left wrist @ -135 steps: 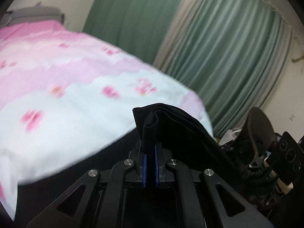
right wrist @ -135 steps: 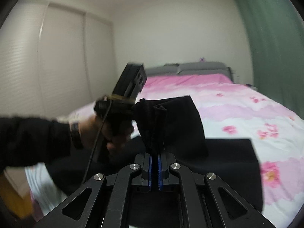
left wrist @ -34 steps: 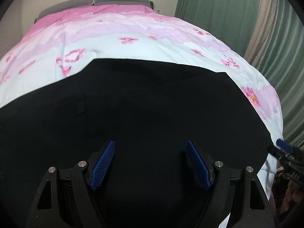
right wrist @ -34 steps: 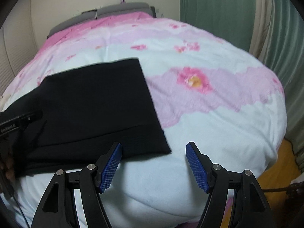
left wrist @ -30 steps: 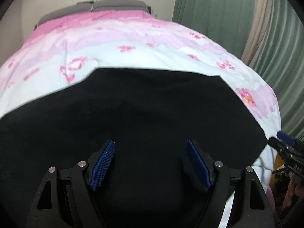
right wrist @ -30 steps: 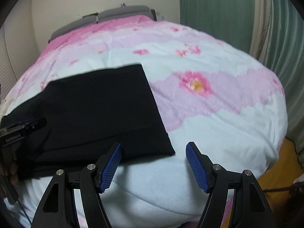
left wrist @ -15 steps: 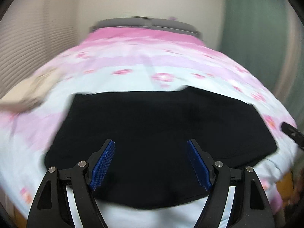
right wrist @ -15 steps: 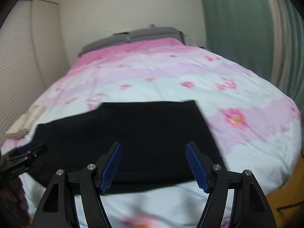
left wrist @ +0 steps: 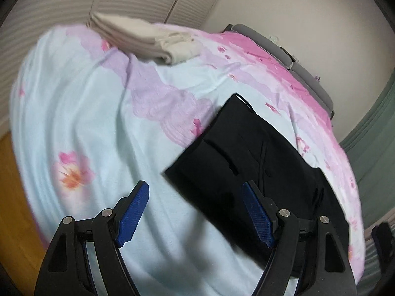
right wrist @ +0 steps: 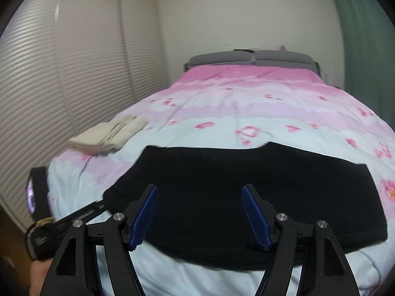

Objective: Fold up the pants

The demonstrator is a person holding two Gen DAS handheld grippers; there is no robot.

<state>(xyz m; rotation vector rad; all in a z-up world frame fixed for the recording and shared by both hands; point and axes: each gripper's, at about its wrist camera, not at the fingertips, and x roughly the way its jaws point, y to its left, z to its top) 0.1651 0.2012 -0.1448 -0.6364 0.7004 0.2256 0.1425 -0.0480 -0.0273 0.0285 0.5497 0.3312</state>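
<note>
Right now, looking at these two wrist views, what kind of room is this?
Most likely a bedroom. A bed with a pink and pale-blue floral cover fills the view, with a grey padded headboard against the wall, slatted sliding closet doors alongside, and black pants laid out on it.

Soft, even indoor light fills both views, fairly dim, with no hard shadows and no glare; where it comes from cannot be told. Both pictures bulge strongly, as a fisheye lens makes them, and black corners ring each frame. In the left wrist view the bed (left wrist: 103, 133) is smeared by motion blur, most on its near left part, and the cream folded cloth (left wrist: 148, 42) at the far left is soft-edged. The black pants (left wrist: 249, 162) swallow detail, only faint seams showing. In the right wrist view the louvred doors (right wrist: 49, 86) on the left are blurred, and the pants (right wrist: 246, 192) read as a flat dark mass. The blue tongs (right wrist: 200, 218) stay sharp.
</note>
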